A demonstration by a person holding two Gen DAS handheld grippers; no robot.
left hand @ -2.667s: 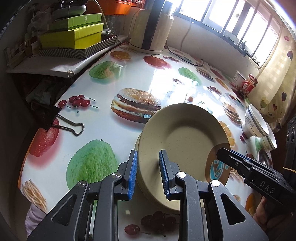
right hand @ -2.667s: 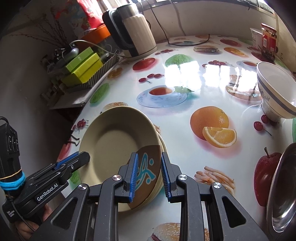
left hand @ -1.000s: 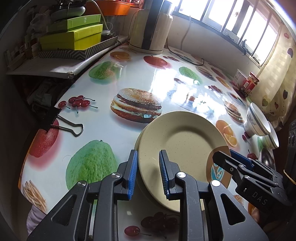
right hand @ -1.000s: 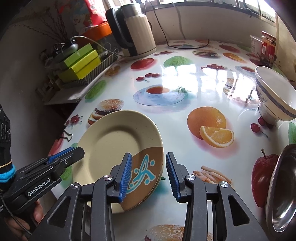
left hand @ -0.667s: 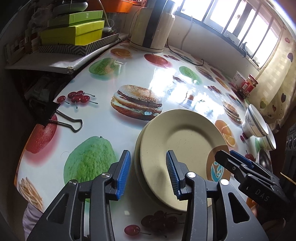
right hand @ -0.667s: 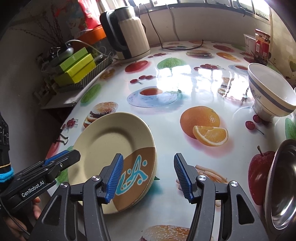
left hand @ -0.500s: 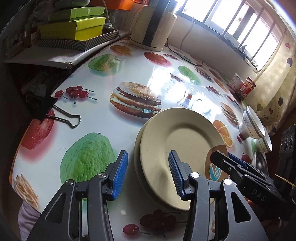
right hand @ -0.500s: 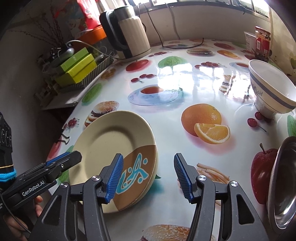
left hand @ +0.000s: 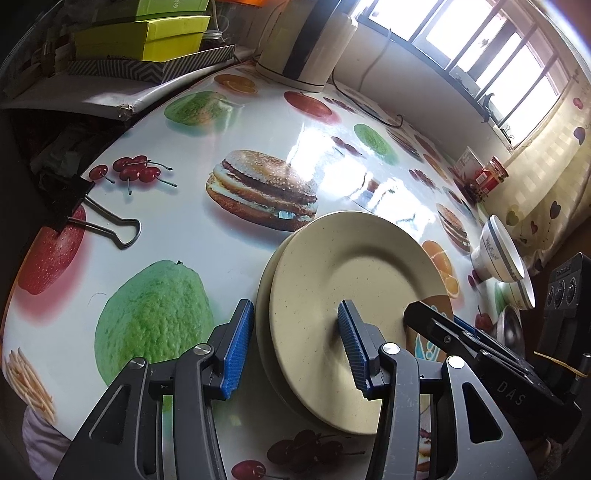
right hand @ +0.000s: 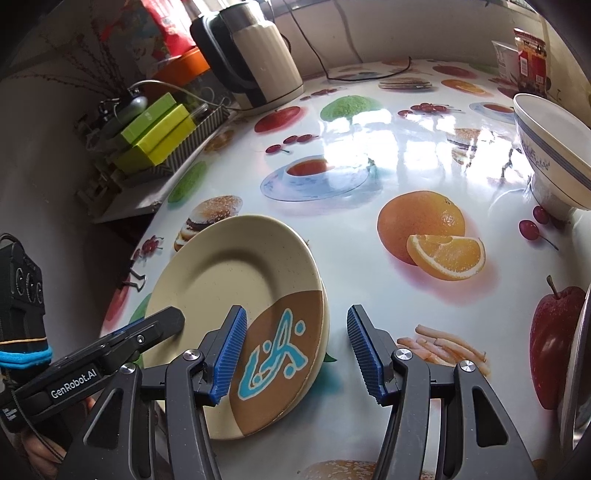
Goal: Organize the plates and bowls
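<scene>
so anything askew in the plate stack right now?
Slightly: the top plate sits shifted off the lower plate, whose rim shows as a crescent on one side. Nothing looks chipped or spilled.

Both views are fisheye and sit close above a table covered in fruit and burger prints, each looking steeply down along its own two blue-padded fingers, which fill the bottom of the frame. The left wrist view faces across the table toward a window at 1 o'clock, with the kettle at 12 and the right gripper entering at 4 o'clock. The right wrist view faces the kettle at 11 o'clock, with the left gripper entering at 8 o'clock. Both share the stacked plates at lower centre, the green boxes and the blue-banded bowl.
</scene>
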